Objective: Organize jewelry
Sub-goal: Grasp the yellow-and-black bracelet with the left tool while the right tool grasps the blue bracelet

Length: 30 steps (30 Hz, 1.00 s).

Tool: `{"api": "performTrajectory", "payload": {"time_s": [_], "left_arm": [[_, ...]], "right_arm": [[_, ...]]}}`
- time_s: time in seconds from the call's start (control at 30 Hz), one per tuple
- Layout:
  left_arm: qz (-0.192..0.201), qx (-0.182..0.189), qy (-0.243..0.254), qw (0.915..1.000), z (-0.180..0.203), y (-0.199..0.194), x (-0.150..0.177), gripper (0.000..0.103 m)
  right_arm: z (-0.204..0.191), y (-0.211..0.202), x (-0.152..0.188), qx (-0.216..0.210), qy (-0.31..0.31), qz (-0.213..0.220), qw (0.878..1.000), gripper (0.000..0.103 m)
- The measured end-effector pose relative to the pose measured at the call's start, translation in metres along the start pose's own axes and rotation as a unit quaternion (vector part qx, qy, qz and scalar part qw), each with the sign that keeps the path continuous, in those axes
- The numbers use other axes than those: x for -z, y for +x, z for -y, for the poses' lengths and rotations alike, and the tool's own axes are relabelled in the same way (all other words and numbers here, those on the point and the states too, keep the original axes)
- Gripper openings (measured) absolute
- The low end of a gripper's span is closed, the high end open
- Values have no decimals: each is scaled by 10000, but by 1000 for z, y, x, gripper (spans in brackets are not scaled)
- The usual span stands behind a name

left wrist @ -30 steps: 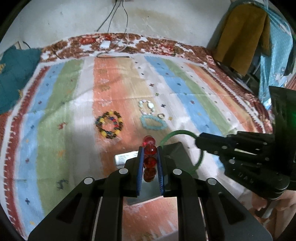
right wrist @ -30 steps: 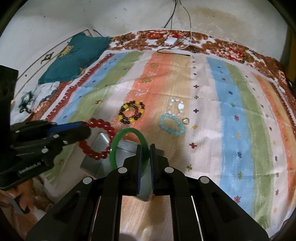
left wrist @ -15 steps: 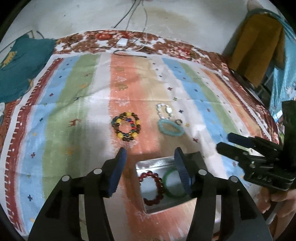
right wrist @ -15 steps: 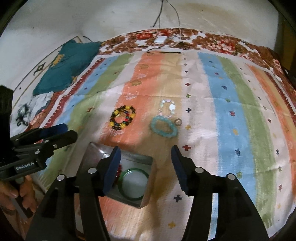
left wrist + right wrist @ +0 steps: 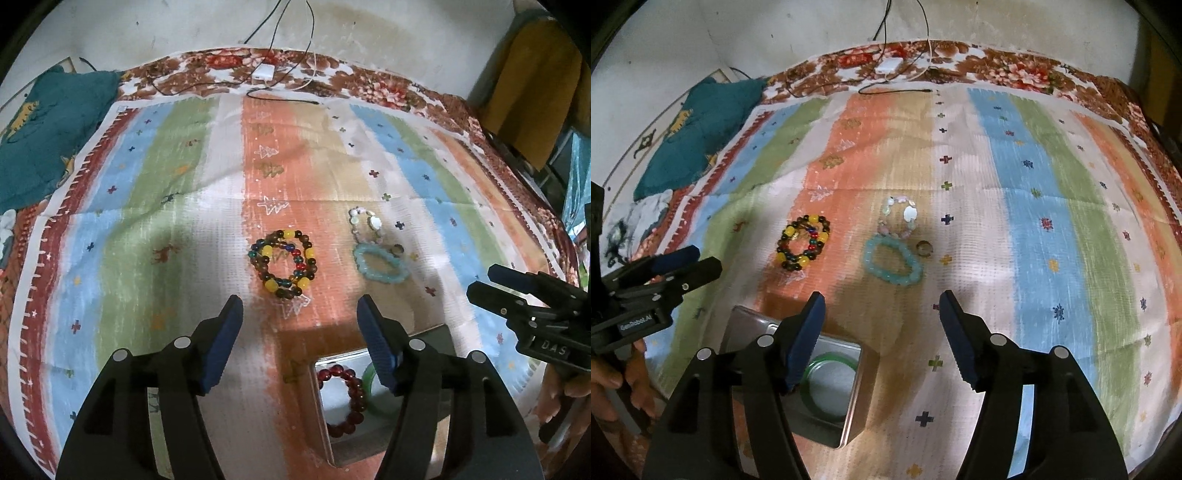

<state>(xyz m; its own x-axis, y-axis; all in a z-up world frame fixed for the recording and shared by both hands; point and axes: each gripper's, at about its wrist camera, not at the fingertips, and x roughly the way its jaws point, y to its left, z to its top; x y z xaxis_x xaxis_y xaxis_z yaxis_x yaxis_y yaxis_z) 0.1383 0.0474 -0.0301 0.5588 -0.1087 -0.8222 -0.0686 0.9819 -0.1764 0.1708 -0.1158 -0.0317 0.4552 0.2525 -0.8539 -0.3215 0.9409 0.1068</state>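
Note:
A square metal tin [image 5: 325, 435] [image 5: 851, 398] lies on the striped cloth and holds a red bead bracelet [image 5: 347, 398] and a green bangle [image 5: 373, 395] [image 5: 831, 387]. Beyond it lie a multicoloured bead bracelet [image 5: 282, 264] [image 5: 803, 242], a turquoise bead bracelet [image 5: 380, 264] [image 5: 892, 264], a pale shell bracelet [image 5: 365, 221] [image 5: 899, 218] and a small ring [image 5: 924, 248]. My left gripper [image 5: 299, 317] is open and empty above the tin's left side. My right gripper [image 5: 881, 317] is open and empty above the tin's right side; it also shows in the left wrist view [image 5: 513, 291].
A teal cushion [image 5: 48, 129] [image 5: 698, 133] lies at the far left. A white charger [image 5: 264, 71] with cables lies on the floral border by the wall. Yellow and blue cloths [image 5: 528, 85] hang at the right.
Both grippers opened and let the red bracelet and green bangle drop into the tin, then drew back and up; the tin now lies lower in both views.

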Motion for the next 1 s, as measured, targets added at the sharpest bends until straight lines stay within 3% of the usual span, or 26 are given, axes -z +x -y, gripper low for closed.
{"api": "performTrajectory", "payload": {"time_s": [1.0], "left_arm": [[-768, -46, -204, 9968, -23, 77, -29, 67]], "right_arm": [[10, 64, -26, 210, 31, -613, 9979, 64]]}}
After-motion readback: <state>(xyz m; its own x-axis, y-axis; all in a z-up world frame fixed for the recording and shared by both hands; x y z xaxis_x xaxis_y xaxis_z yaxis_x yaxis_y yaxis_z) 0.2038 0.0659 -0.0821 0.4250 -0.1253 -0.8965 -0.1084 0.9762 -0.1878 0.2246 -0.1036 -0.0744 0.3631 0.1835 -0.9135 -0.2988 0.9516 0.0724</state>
